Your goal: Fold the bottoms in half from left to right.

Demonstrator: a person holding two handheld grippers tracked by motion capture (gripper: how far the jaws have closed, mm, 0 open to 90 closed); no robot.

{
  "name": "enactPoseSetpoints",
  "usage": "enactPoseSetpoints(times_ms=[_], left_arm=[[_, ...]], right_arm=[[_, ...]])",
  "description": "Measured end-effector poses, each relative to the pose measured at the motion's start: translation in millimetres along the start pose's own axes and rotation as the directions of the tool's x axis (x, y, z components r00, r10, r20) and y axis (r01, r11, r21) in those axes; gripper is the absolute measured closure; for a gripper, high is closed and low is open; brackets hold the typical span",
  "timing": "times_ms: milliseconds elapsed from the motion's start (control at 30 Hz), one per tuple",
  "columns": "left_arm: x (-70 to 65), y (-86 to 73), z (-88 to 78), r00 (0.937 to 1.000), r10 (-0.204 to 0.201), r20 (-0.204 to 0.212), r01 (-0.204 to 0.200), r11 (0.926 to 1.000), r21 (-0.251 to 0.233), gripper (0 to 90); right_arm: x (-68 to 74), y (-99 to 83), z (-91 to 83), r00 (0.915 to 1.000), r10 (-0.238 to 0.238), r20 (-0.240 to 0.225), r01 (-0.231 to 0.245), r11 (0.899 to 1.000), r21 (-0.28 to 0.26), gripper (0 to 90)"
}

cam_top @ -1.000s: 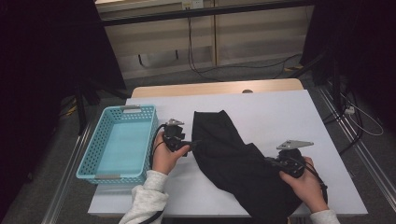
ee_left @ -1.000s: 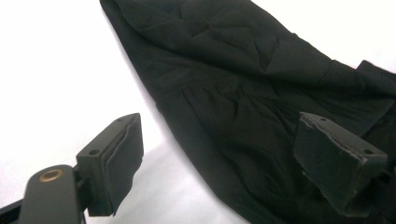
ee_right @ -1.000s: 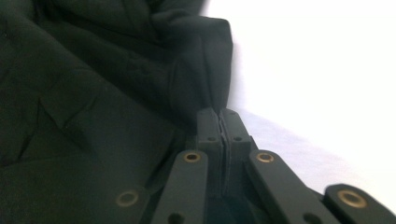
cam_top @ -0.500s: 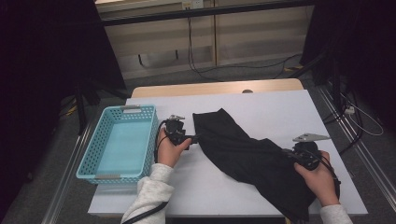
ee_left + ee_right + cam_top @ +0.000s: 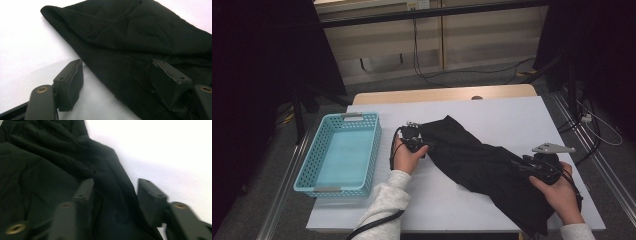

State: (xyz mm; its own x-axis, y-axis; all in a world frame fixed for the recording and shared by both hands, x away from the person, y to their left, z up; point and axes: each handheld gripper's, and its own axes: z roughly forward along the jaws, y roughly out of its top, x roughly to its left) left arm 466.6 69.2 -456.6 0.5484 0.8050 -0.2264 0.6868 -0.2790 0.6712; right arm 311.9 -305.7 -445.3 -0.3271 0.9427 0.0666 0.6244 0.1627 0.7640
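One black cloth (image 5: 482, 160) is lying in a long slanted heap on the white table (image 5: 452, 205). It is stretching between the two claws, from the left claw (image 5: 424, 145) at its far end to the right claw (image 5: 523, 167) near its close end. Its close end is hanging over the table's front edge.

In the left gripper view, the left claw (image 5: 117, 82) is pointing at the cloth (image 5: 140, 37). Its jaws have just been closing a little, but they are standing apart and are not pinching anything. One jaw is sitting over the bare table (image 5: 22, 50) just beside the cloth's edge. The other jaw is sitting over the cloth, so the edge of the cloth is lying between them.

In the right gripper view, the right claw (image 5: 115, 195) has let go. Its jaws have just been opening, and they are standing apart. A ridge of the cloth (image 5: 37, 170) is lying in the gap between them, but the pads are not squeezing it. The white table (image 5: 162, 150) is showing on the far side of that claw.

Away from the left claw, on the side with no cloth, a light blue basket (image 5: 307, 172) is sitting near the table's edge. A person's hand is holding each claw, and a pale sleeve (image 5: 382, 205) is covering the left arm.
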Motion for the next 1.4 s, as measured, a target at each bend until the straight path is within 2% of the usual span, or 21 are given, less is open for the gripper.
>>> enactPoseSetpoints(times_ms=[33,67,100,233,333,433,533,667,800,867,967,1100,1200,1400], left_arm=[[-2.5,0.4,0.0,0.9997,0.015,-0.020,-0.015,0.9999,0.008,31.9],[-4.5,0.9,0.2,0.9999,0.009,-0.014,-0.009,0.9999,0.010,36.9],[-6.2,1.3,0.7,0.9999,-0.009,0.007,0.009,0.9999,0.014,41.2],[-11.5,1.5,1.4,0.9981,-0.051,0.034,0.050,0.9980,0.039,60.9],[-13.2,0.2,3.0,0.9944,-0.085,0.063,0.082,0.9954,0.050,75.6],[-12.7,-0.1,2.3,0.9937,-0.091,0.066,0.088,0.9950,0.048,81.2],[-8.0,-0.6,-4.8,0.9925,-0.099,0.071,0.097,0.9947,0.035,83.3],[7.7,-5.4,-23.5,0.9954,-0.093,0.024,0.093,0.9956,0.013,83.5],[29.1,-15.5,-38.4,0.9927,-0.118,-0.023,0.119,0.9929,0.004,83.4],[35.4,-17.1,-45.3,0.9913,-0.126,-0.039,0.126,0.9920,-0.007,83.4],[38.7,-18.8,-52.3,0.9910,-0.126,-0.044,0.126,0.9920,-0.009,83.3],[38.8,-20.1,-53.9,0.9915,-0.119,-0.053,0.118,0.9929,-0.014,83.1],[40.1,-21.6,-54.5,0.9920,-0.117,-0.049,0.116,0.9931,-0.016,82.9],[40.6,-21.7,-56.6,0.9929,-0.113,-0.038,0.112,0.9933,-0.029,82.3]], right_arm=[[0.4,-0.3,-1.7,1.0000,0.002,0.008,-0.002,1.000,-0.006,42.3],[0.6,-1.0,-3.5,1.0000,0.001,0.009,-0.001,1.000,-0.010,42.0],[1.2,-1.9,-5.0,1.0000,-0.002,0.008,0.002,1.000,-0.013,41.7],[3.6,-4.8,-10.9,0.9998,-0.010,0.019,0.011,1.000,-0.013,40.5],[4.6,-4.8,-15.0,0.9997,-0.011,0.021,0.012,1.000,-0.026,40.3],[6.2,-4.4,-17.2,0.9997,-0.021,0.015,0.022,0.999,-0.031,39.6],[6.9,-3.8,-17.5,0.9996,-0.026,0.007,0.026,0.999,-0.032,38.2],[6.2,-3.3,-17.0,0.9998,-0.019,0.008,0.019,0.999,-0.030,34.9],[6.1,-3.1,-18.0,1.0000,-0.007,0.007,0.007,1.000,-0.025,33.0],[5.6,-2.8,-19.2,1.0000,-0.005,0.008,0.005,1.000,-0.022,32.2],[3.8,-3.3,-22.5,0.9999,0.001,0.011,0.000,1.000,-0.018,32.2],[2.6,-6.6,-25.9,0.9999,0.005,0.015,-0.005,1.000,-0.004,36.1],[3.4,-9.5,-27.2,0.9999,-0.002,0.012,0.002,1.000,0.016,45.0],[3.8,-19.1,-34.6,0.9995,-0.005,0.031,0.003,0.998,0.063,55.3]])
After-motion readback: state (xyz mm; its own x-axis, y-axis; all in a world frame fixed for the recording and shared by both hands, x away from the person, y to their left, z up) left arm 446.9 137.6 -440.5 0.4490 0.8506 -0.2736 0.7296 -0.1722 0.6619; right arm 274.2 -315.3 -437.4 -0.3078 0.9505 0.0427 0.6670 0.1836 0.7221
